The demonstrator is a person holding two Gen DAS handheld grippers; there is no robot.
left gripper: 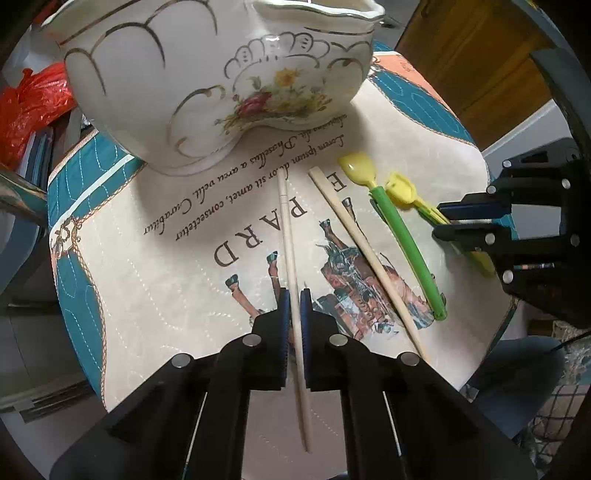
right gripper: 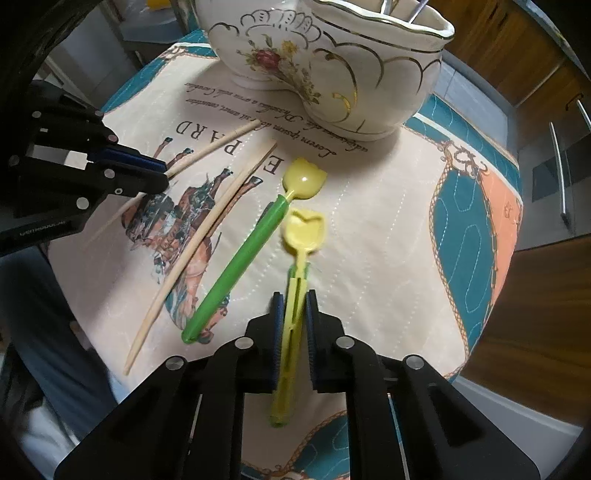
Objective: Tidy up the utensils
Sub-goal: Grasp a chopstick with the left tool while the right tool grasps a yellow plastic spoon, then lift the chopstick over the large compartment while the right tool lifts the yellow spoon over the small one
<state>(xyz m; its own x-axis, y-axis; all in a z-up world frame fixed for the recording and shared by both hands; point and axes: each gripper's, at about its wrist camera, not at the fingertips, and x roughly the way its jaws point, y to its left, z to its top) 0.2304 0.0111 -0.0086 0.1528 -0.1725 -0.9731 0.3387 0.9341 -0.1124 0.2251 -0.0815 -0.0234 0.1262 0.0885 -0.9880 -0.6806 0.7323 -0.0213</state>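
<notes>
My left gripper (left gripper: 294, 299) is shut on a pale wooden chopstick (left gripper: 286, 221) that runs out between its blue pads. A second chopstick (left gripper: 362, 258) lies on the mat to the right of it. My right gripper (right gripper: 293, 299) is shut on the slotted handle of a yellow tulip-shaped spoon (right gripper: 303, 230). A similar spoon with a green handle (right gripper: 236, 266) lies just left of it, flat on the mat. Behind them stands a white flowered ceramic bowl (right gripper: 332, 62) with gold trim. The right gripper (left gripper: 439, 221) also shows at the right of the left wrist view, and the left gripper (right gripper: 164, 175) at the left of the right wrist view.
Everything rests on a quilted mat (left gripper: 166, 295) with a horse print and teal border, on a small round table. A red plastic bag (left gripper: 29, 107) sits beyond the table's left edge. Wooden cabinet fronts (right gripper: 517, 48) stand behind. Metal utensil tips (right gripper: 391, 5) poke out of the bowl.
</notes>
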